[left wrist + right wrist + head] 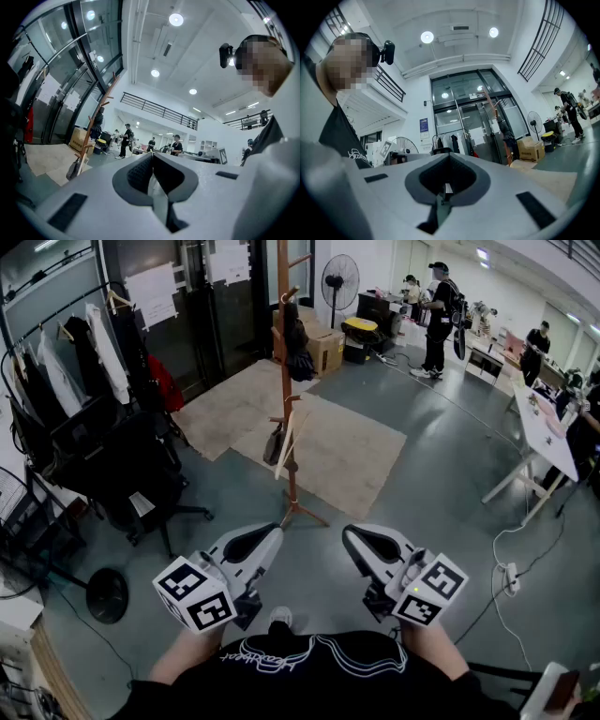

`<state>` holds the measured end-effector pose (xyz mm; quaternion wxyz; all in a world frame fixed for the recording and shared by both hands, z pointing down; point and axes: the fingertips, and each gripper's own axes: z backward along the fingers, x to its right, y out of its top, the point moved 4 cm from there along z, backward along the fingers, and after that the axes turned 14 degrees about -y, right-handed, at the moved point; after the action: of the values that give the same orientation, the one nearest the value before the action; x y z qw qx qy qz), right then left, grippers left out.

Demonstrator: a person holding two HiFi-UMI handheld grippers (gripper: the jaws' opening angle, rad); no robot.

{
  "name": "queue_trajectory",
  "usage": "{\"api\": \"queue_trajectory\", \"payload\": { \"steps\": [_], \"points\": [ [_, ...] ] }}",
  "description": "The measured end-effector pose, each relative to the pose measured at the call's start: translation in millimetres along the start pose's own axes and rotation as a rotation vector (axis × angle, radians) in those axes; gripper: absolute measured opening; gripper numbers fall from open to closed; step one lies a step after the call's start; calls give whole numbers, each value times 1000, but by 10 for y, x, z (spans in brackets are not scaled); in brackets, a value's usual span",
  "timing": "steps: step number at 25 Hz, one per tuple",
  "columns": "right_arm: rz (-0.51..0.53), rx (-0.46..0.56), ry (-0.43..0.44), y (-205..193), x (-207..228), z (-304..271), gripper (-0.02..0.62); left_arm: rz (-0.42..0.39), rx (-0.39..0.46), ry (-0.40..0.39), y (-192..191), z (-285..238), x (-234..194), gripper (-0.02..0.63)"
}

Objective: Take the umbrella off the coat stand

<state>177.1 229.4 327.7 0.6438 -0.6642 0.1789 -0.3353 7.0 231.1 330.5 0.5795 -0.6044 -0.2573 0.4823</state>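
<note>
A tall wooden coat stand (pixel 285 381) rises from the grey floor a few steps ahead of me. Low on it hang a dark folded thing and a pale, long one (pixel 283 444); I cannot tell which is the umbrella. A dark garment (pixel 298 345) hangs near its top. My left gripper (pixel 274 532) and right gripper (pixel 349 534) are held side by side near my body, both shut and empty, well short of the stand. The left gripper view shows its shut tips (pixel 152 157) with the stand (pixel 92 126) far off at left. In the right gripper view the tips (pixel 449 157) are shut too, and the stand (pixel 499 123) is distant.
A clothes rack (pixel 84 362) and a black office chair (pixel 141 486) stand at left, with a round fan base (pixel 106 594) on the floor. Cardboard sheets (pixel 347 456) lie under the stand. A white table (pixel 546 432), a power strip (pixel 511 577) and several people (pixel 438 315) are at right and back.
</note>
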Motion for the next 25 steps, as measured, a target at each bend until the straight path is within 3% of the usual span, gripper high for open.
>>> {"api": "queue_trajectory", "payload": {
  "steps": [13, 16, 25],
  "points": [
    [40, 45, -19, 110, 17, 275, 5, -10, 2, 11, -73, 0, 186, 6],
    [40, 62, -25, 158, 100, 223, 95, -16, 7, 21, -45, 0, 117, 6],
    [85, 93, -65, 198, 364, -231, 274, -10, 22, 28, 6, -49, -395, 6]
  ]
}}
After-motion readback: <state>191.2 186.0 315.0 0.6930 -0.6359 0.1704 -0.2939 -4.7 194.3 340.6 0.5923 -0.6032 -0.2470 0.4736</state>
